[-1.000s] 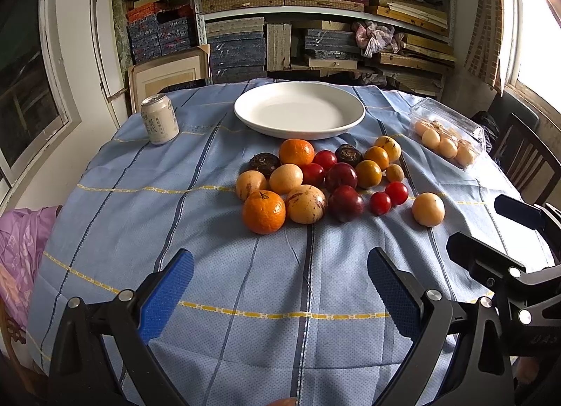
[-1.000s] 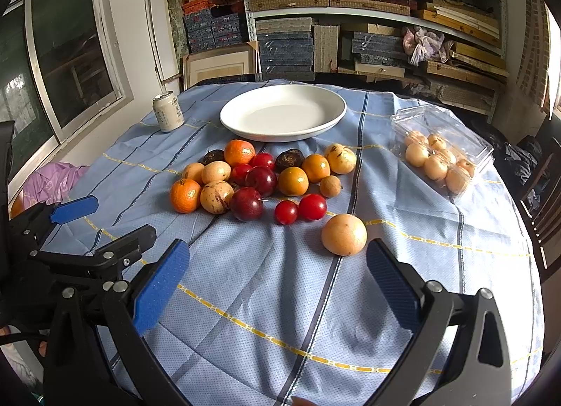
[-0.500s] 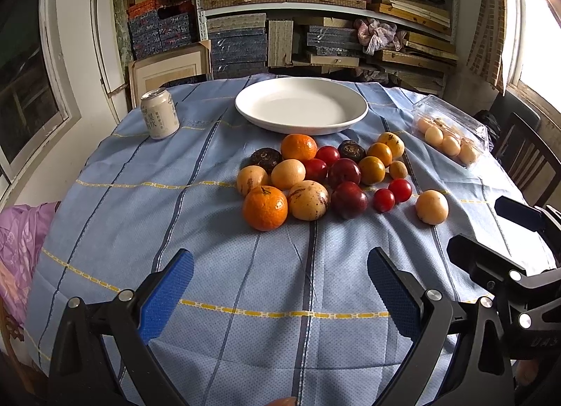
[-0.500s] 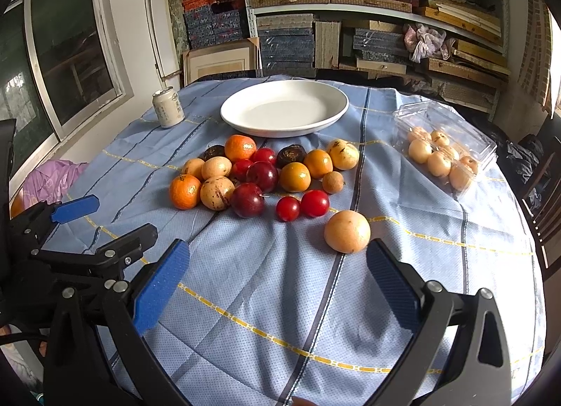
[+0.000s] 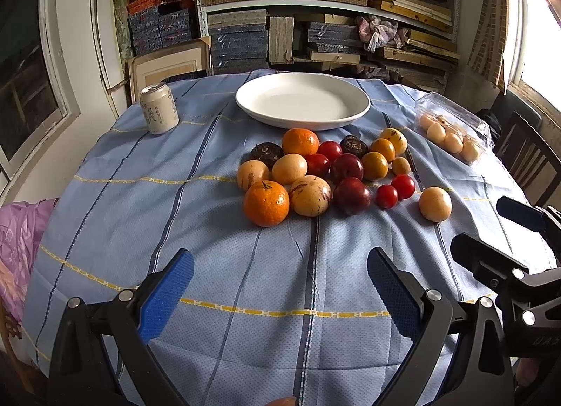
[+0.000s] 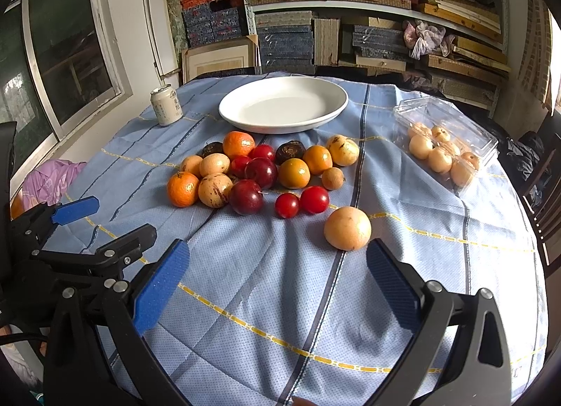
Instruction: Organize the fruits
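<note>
— Where are your tools right now?

— My left tool (image 5: 280,286) hangs over the near part of the surface (image 5: 140,216), its blue pads spread wide with nothing between them but blue cloth. My right tool (image 6: 277,283) is the same: released, fingers far apart, gripping nothing. Each shows up at the edge of the other's view.

— And the fruit?

— Nearly all of it sits in one cluster in the middle of the surface, just in front of the white plate (image 5: 302,100), which holds nothing. On the near left of the pile is a big orange (image 5: 266,203), touching a speckled yellowish fruit (image 5: 310,195) on its right. Next to that is a dark red plum (image 5: 351,195), then two small red tomatoes (image 5: 394,192) side by side. A second orange (image 5: 300,141) lies at the back, just before the plate's rim, with two dark brownish fruits (image 5: 267,155) close by it.

— Anything apart from the pile?

— One pale round fruit (image 6: 347,228) lies alone, to the right of the tomatoes and nearest my right tool, just ahead of its right finger. Farther right, a clear plastic box (image 6: 445,150) holds several pale fruits.

— Anything else on the surface?

— A drinks can (image 5: 159,108) stands upright at the far left, well apart from the fruit.
</note>
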Available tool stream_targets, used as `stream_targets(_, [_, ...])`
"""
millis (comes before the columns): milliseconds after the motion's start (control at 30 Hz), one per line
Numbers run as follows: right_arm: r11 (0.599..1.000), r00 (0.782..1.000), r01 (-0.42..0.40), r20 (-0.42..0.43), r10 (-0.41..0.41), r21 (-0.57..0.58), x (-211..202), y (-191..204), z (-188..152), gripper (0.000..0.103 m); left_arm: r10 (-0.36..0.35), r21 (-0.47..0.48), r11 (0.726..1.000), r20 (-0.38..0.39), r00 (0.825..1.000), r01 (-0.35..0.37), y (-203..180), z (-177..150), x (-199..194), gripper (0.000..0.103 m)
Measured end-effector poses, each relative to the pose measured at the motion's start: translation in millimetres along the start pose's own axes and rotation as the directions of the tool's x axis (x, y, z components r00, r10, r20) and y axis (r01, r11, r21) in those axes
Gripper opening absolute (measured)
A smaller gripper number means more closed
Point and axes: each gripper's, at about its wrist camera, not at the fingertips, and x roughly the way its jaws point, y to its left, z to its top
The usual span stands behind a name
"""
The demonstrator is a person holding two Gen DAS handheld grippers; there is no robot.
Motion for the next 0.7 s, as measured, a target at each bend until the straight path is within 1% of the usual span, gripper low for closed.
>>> stream_targets(167, [1.0,1.0,0.0,-0.004,0.0,0.003,1.8,-0.8,-1.3,0.099,0.001,0.0,1.0,-0.007,1.0,-0.001,0.3,0.8,3.0,0.1])
stream_targets(300, [1.0,1.0,-0.016,-0.015,0.016,0.009,8.8,-5.3,-3.0,0.099,0.007,0.006,1.0,-0.012,1.0,-0.007,1.7,0.6,8.4,0.1])
stream_targets(467, [0.999,0.997,-0.041,-0.065,0.041,0.0,29.0,-17.0,-10.5,0.099,0.007,-0.002,1.0,-0.033,0.999,-0.007,11.0,-3.1,27.6,0.1])
stream_targets(600, [0.999,0.998,-0.049,-0.041,0.049,0.001,37.8,-33.3,-13.1,0.099,-0.018,0.016,1.0,-0.054,0.998,0.019,17.0,-5.9,43.8,0.1])
stream_targets(700, [0.999,0.998,-0.052,-0.043,0.052,-0.003,43.2,-44.2,-11.6,0.099,-0.055,0.03,0.998,-0.08,0.995,0.058,20.6,-5.2,53.9,0.1])
